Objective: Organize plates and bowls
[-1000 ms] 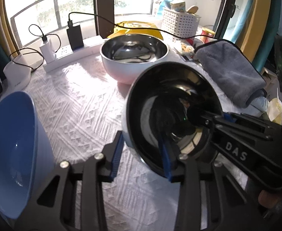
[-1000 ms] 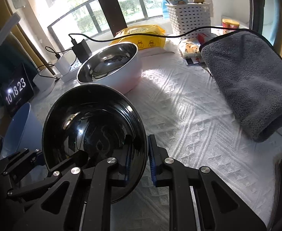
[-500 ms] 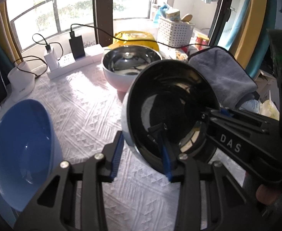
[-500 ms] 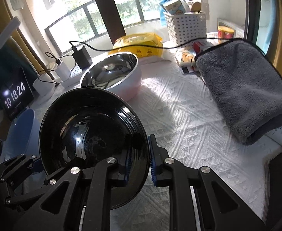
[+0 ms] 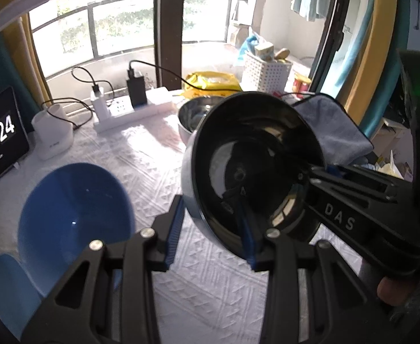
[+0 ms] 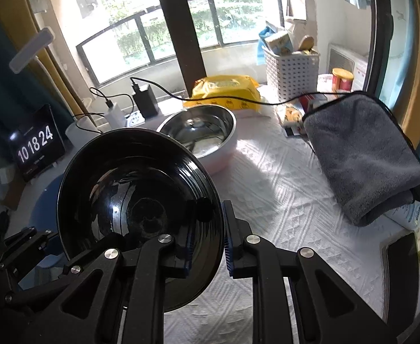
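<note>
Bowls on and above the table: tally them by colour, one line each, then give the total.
Black bowl, held in the right gripper: 1
Blue bowl: 1
Steel bowl with white outside: 1
Total: 3

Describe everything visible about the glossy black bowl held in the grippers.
The glossy black bowl is round and deep, with a mirror-like dark inside and a pale grey outside wall; it looks ceramic or glazed. It is lifted off the white textured tablecloth and tilted steeply on edge. The right gripper pinches its rim. The left gripper straddles the opposite rim; whether both of its pads press cannot be told.
</note>
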`<state>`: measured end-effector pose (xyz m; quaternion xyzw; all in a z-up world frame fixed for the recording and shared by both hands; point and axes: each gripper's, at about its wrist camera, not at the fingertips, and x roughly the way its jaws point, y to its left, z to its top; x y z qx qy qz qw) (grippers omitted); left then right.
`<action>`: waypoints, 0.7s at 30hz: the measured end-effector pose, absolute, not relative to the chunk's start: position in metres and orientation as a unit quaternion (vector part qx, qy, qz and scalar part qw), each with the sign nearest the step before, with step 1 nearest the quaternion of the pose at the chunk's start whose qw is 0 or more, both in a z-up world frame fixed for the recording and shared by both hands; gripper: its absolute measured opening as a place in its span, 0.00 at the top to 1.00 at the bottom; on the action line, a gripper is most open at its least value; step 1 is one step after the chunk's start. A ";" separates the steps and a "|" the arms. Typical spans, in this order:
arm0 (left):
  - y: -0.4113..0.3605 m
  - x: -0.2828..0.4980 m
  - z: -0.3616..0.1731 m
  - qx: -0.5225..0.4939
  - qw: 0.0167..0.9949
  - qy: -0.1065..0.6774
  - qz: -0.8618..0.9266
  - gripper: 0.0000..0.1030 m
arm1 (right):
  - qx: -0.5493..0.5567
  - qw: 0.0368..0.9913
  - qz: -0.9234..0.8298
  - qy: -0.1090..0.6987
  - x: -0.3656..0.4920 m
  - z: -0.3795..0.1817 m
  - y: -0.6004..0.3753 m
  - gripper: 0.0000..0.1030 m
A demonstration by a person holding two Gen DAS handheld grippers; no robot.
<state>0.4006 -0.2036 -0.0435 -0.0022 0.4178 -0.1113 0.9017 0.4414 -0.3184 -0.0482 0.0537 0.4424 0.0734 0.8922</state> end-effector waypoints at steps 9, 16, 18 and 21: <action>-0.169 0.395 -0.027 -0.010 0.908 0.408 -0.096 0.64 | 0.040 0.897 0.089 0.431 0.444 -0.029 -0.285 0.81; -0.143 0.391 -0.018 -0.016 0.912 0.402 -0.083 0.64 | 0.027 0.900 0.103 0.422 0.445 -0.019 -0.259 0.81; -0.135 0.390 -0.018 -0.019 0.912 0.402 -0.079 0.64 | 0.022 0.900 0.107 0.421 0.446 -0.017 -0.249 0.81; -0.120 0.388 -0.017 -0.027 0.912 0.402 -0.071 0.64 | 0.016 0.900 0.115 0.421 0.448 -0.016 -0.235 0.81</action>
